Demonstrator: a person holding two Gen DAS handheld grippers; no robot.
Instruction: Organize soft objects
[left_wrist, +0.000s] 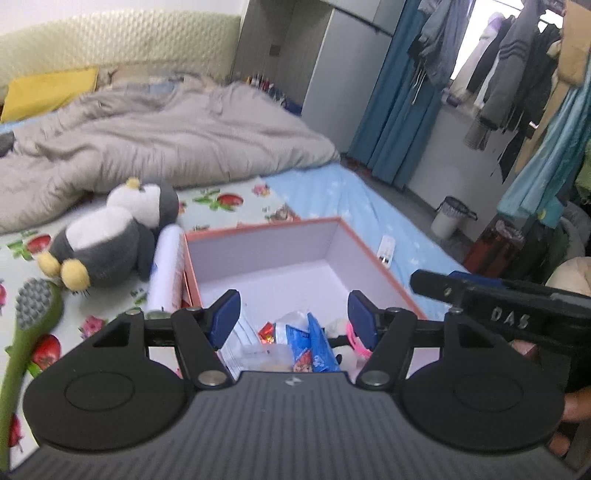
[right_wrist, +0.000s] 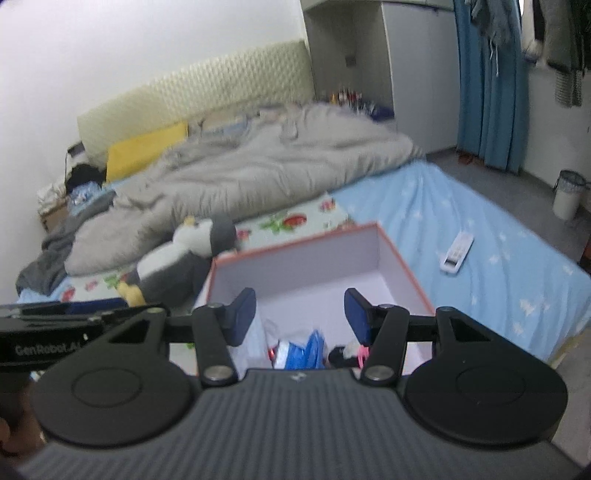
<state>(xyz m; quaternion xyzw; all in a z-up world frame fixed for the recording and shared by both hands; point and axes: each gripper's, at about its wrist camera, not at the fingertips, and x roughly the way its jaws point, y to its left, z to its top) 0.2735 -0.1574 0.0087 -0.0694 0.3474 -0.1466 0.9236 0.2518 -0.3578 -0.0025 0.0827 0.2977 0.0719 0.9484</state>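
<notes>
Both your left gripper (left_wrist: 293, 314) and right gripper (right_wrist: 300, 314) are hanging spread and empty over the box (left_wrist: 334, 236). The penguin plush (left_wrist: 110, 240), lying ahead-left of the left gripper beside the box, is looking light and squashy; you're best pinching its grey body, not a foot.

Both grippers held side by side, jaws apart, nothing between the pads.

The left gripper (left_wrist: 293, 314) points forward and downward, its two blue pads (left_wrist: 225, 314) standing well apart with no thing pressed between them. The right gripper (right_wrist: 300, 314) points the same way, its blue pads (right_wrist: 243, 314) also apart and free. In the left wrist view the right gripper's black body shows at the right edge, with fingers (left_wrist: 576, 406) of a hand around it.
</notes>
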